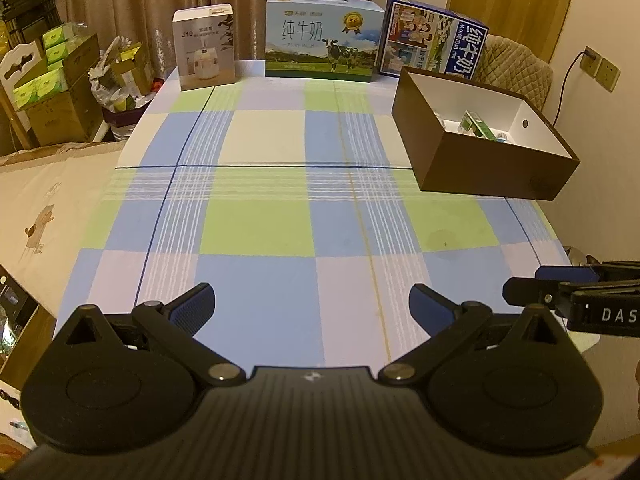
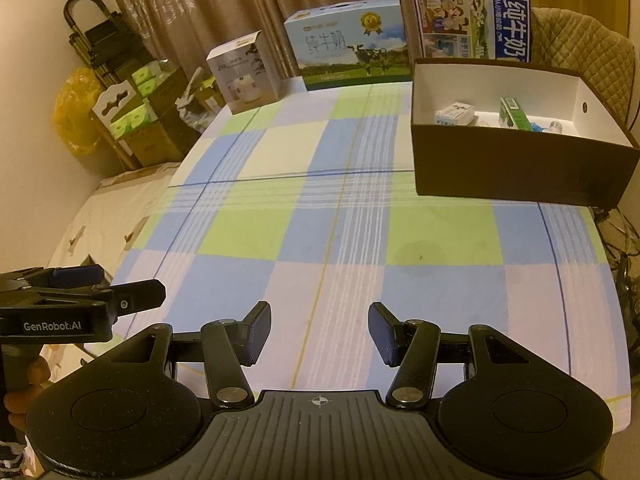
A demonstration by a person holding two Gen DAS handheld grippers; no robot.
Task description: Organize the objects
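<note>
A dark brown box [image 1: 476, 168] [image 2: 512, 168] with a white inside stands at the far right of the checked table. In it lie a green carton [image 2: 514, 114] [image 1: 476, 124], a small white carton [image 2: 454, 114] and a small bottle [image 2: 554, 126]. My left gripper [image 1: 312, 300] is open and empty over the table's near edge. My right gripper [image 2: 318, 328] is open and empty, also at the near edge. Each gripper shows from the side in the other's view, the right one [image 1: 532, 286] and the left one [image 2: 128, 288].
Three cartons stand along the table's far edge: a white appliance box [image 1: 204, 46], a milk case [image 1: 322, 38] and a blue milk box [image 1: 436, 42]. A quilted chair [image 2: 580, 48] is behind the brown box. Boxes and bags [image 1: 60, 84] crowd the floor at left.
</note>
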